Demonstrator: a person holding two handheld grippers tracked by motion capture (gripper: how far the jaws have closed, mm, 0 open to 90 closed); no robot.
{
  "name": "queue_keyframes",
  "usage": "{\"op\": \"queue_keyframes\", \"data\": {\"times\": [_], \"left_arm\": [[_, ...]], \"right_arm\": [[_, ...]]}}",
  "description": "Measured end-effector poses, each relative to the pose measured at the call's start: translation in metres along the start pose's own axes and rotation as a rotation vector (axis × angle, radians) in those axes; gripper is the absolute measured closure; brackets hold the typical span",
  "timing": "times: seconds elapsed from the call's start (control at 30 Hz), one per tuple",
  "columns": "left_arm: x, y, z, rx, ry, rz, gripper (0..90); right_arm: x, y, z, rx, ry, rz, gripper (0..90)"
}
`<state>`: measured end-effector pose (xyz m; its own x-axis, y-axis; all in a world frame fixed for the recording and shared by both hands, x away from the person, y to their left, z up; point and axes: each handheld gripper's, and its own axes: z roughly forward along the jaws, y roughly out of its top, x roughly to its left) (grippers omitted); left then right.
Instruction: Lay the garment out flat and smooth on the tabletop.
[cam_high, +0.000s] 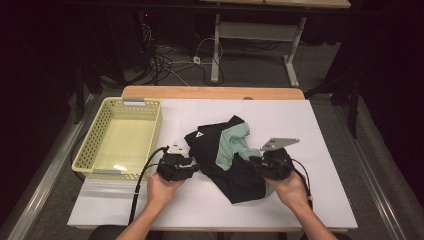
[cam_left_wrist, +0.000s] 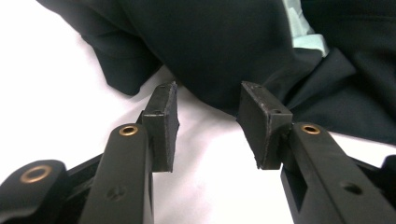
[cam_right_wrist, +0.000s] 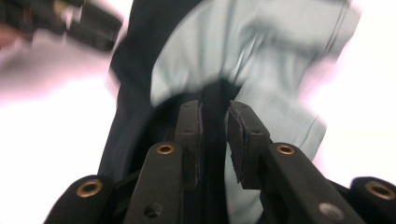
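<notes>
A black and mint-green garment (cam_high: 225, 150) lies crumpled in the middle of the white table cover (cam_high: 320, 200). My left gripper (cam_high: 195, 167) sits at the garment's left edge. In the left gripper view the left gripper (cam_left_wrist: 208, 95) is open, its pads wide apart over bare white cover, with the black cloth (cam_left_wrist: 219, 51) just beyond the tips. My right gripper (cam_high: 253, 161) rests on the garment's right side. In the blurred right gripper view the right gripper (cam_right_wrist: 215, 109) shows a narrow gap between its pads, and a dark fold runs through that gap below the mint-green panel (cam_right_wrist: 261, 51).
A pale yellow perforated basket (cam_high: 154, 135) stands on the table's left side, just beyond my left hand. The table's wooden far edge (cam_high: 210, 92) runs behind the cover. Cables and a desk frame (cam_high: 217, 45) lie on the floor beyond.
</notes>
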<state>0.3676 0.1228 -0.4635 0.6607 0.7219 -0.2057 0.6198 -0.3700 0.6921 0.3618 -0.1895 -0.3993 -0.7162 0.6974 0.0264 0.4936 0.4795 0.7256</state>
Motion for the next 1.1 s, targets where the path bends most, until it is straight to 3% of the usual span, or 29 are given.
{"op": "queue_keyframes", "data": {"times": [0.07,0.17,0.33,0.4,0.43,0.5,0.53,0.67,0.83,0.97,1.1], "left_arm": [[0.000,0.000,0.001,0.001,0.003,0.000,55.3],[0.001,0.000,0.004,0.017,0.012,-0.002,54.2],[0.001,0.000,0.008,0.028,0.026,-0.008,51.3],[0.001,0.000,0.010,0.034,0.028,-0.007,50.9],[0.002,0.000,0.011,0.037,0.029,-0.008,50.5],[0.002,0.000,0.012,0.039,0.031,-0.010,50.1],[0.002,0.000,0.013,0.039,0.030,-0.010,50.0],[0.004,0.000,0.012,0.033,0.026,-0.015,49.3],[-0.001,0.001,0.012,0.028,0.029,-0.006,48.9],[-0.007,0.004,0.015,0.022,0.024,0.008,48.9],[-0.013,0.012,0.018,0.014,0.010,0.031,48.9]], "right_arm": [[-0.002,0.013,0.010,-0.007,0.009,0.004,73.9],[-0.008,0.023,0.038,0.040,0.008,0.022,70.4],[-0.017,0.023,0.078,0.112,0.004,0.085,59.9],[-0.019,0.021,0.088,0.128,0.029,0.115,59.2],[-0.019,0.020,0.092,0.132,0.037,0.119,61.4],[-0.017,0.020,0.097,0.141,0.061,0.089,81.1],[-0.015,0.020,0.097,0.146,0.070,0.078,85.7],[-0.013,0.023,0.081,0.097,0.040,0.022,87.6],[-0.024,0.023,0.042,0.000,0.000,0.022,87.5],[-0.035,0.012,0.023,-0.013,-0.049,0.025,87.5],[-0.050,-0.006,0.018,0.004,-0.062,0.070,87.3]]}}
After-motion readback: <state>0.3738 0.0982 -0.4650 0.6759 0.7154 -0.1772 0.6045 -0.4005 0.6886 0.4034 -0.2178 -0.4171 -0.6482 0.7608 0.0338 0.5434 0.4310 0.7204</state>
